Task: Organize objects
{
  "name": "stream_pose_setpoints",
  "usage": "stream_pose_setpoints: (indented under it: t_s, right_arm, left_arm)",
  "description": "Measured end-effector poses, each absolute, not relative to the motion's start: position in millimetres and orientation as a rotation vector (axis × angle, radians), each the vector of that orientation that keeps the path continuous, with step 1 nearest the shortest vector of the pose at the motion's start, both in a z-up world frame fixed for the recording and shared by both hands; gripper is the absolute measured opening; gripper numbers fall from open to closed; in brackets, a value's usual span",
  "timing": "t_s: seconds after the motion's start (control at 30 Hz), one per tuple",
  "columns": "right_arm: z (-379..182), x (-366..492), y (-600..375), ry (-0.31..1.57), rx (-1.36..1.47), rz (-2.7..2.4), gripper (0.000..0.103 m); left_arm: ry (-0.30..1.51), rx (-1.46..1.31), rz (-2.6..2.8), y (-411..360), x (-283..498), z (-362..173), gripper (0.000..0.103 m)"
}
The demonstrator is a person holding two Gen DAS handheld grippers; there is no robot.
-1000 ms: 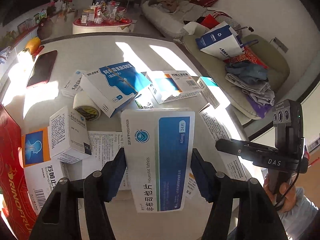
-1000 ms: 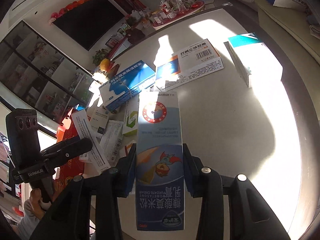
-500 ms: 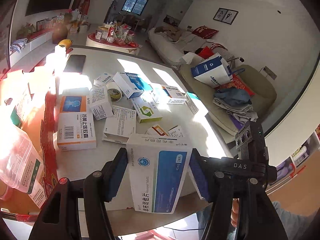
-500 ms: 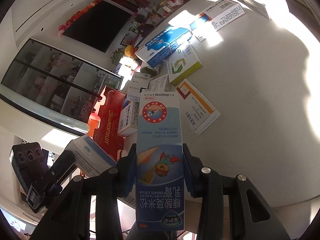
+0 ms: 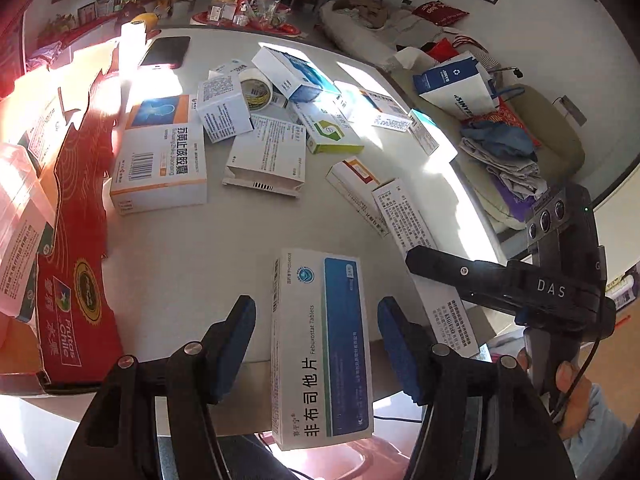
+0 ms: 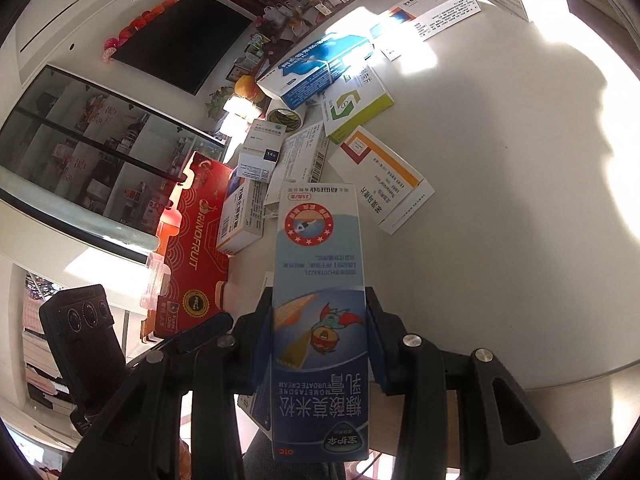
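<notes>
Two boxes are in play, little is sorted: the left claw (image 5: 316, 344) stands open around the Febuxostat box (image 5: 320, 352), not touching it, while the right claw (image 6: 319, 336) grips the Mometasone cream box (image 6: 318, 312). Roughly ten boxes lie scattered on the worktop (image 5: 192, 248).

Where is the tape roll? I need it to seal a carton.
Left wrist view, far side of the table: the tape roll sits between a white box and the tilted blue-and-white box.

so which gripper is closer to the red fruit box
Left. The left gripper has the red fruit box just off its left side; the right gripper is farther right, beyond the left one.
</notes>
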State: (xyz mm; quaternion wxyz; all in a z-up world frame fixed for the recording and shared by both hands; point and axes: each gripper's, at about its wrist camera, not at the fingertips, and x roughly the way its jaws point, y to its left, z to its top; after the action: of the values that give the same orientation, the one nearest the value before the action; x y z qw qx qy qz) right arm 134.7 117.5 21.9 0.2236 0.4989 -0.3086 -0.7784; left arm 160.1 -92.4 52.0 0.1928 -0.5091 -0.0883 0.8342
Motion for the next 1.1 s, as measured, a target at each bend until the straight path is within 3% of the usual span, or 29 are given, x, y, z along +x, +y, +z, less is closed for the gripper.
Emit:
stream_pose_setpoints:
  t_s: [0.17, 0.3, 0.37, 0.4, 0.47, 0.73, 1.1]
  right_arm:
    - [19.1, 136.1, 124.8, -0.875, 1.378, -2.150, 0.040]
    - [18.3, 136.4, 129.4, -0.894, 1.372, -2.151, 0.040]
    - [18.1, 137.0, 132.0, -0.897, 1.373, -2.162, 0.040]
    - [17.9, 137.5, 133.8, -0.906, 1.370, -2.160, 0.040]
    - [17.0, 138.4, 137.3, -0.929, 1.366, -2.156, 0.040]
    - [17.3, 139.3, 137.3, -0.960, 1.349, -2.130, 0.040]
    - [14.2, 139.0, 121.9, -1.026, 1.345, -2.027, 0.040]
  left_arm:
    - [0.020, -1.571, 2.374, -56.6, 156.5, 33.8, 0.091]
    - [0.325, -1.654, 2.372, -26.1, 153.6, 17.7, 0.097]
    - [0.312, -1.634, 2.374, -22.8, 154.1, 14.8, 0.100]
    - [0.292, -1.619, 2.375, -23.1, 154.3, 14.2, 0.097]
    - [0.238, -1.570, 2.392, -26.8, 156.2, 16.4, 0.067]
    - [-0.304, -1.367, 2.333, -79.0, 164.3, 42.2, 0.066]
    - [-0.518, -1.210, 2.326, -111.4, 155.0, 81.2, 0.066]
